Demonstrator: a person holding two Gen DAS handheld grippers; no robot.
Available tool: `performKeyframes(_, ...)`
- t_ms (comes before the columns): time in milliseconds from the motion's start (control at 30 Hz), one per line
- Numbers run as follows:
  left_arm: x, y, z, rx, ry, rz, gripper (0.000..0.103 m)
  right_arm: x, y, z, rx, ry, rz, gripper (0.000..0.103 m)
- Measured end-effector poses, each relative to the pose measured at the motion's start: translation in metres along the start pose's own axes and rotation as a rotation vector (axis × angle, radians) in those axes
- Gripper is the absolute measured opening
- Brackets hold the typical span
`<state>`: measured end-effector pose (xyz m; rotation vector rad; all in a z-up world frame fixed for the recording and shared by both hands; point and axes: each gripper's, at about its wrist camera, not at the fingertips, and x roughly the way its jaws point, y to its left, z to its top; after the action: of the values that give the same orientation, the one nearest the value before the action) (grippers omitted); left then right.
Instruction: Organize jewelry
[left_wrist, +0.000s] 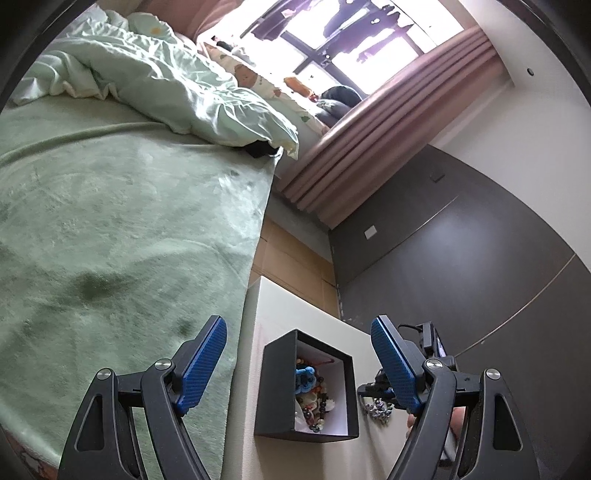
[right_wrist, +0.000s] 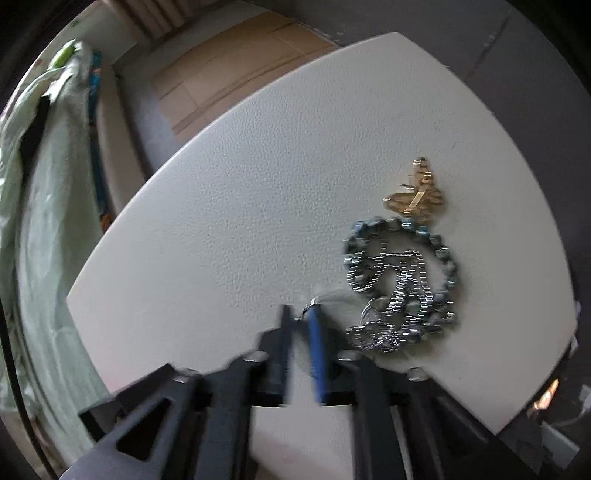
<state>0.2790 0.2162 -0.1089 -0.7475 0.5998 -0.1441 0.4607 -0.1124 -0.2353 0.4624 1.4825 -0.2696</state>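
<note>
The right gripper (right_wrist: 301, 317), pressed together on a thin silver chain (right_wrist: 328, 297) near the table's (right_wrist: 221, 221) front edge, must carry it to the black box (left_wrist: 306, 387) while the left gripper (left_wrist: 299, 365) waits spread.

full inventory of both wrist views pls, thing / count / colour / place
box: 1, black, white inside, on the table, holds mixed beaded jewelry
table: 1, off-white, beside the bed
bracelet: 1, blue-grey beads, on the table, right of the right gripper
chains: tangled, count unclear, silver, inside and below the bracelet
butterfly piece: 1, gold, above the bracelet
bed: 1, green blanket, pale duvet
curtain: 1, pink, by the window
left gripper: open, empty, aimed at the box
right gripper: shut, something thin and silvery at its tips
</note>
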Motion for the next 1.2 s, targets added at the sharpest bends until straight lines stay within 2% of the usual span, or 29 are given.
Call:
performKeyframes(167,0.0,0.002,0.0,-0.001,0.006,0.003,0.081,0.0,0.001,-0.005,-0.079,0.013,0.094,0.003)
performKeyframes(367,0.001,0.001,-0.001,0.008,0.012,0.011,0.081,-0.022,0.009,-0.023,-0.19,-0.024,0.191,0.003)
performKeyframes(533,0.001,-0.001,-0.004,0.02,0.014,0.018,0.081,-0.055,0.009,-0.033,-0.256,-0.074,0.285,0.003)
performKeyframes(1000,0.01,-0.008,-0.009,0.051,0.033,0.045,0.081,-0.157,-0.015,-0.054,-0.308,-0.217,0.542,0.003)
performKeyframes(1200,0.012,-0.01,-0.011,0.055,0.031,0.055,0.081,-0.2,-0.012,-0.064,-0.347,-0.279,0.604,0.002)
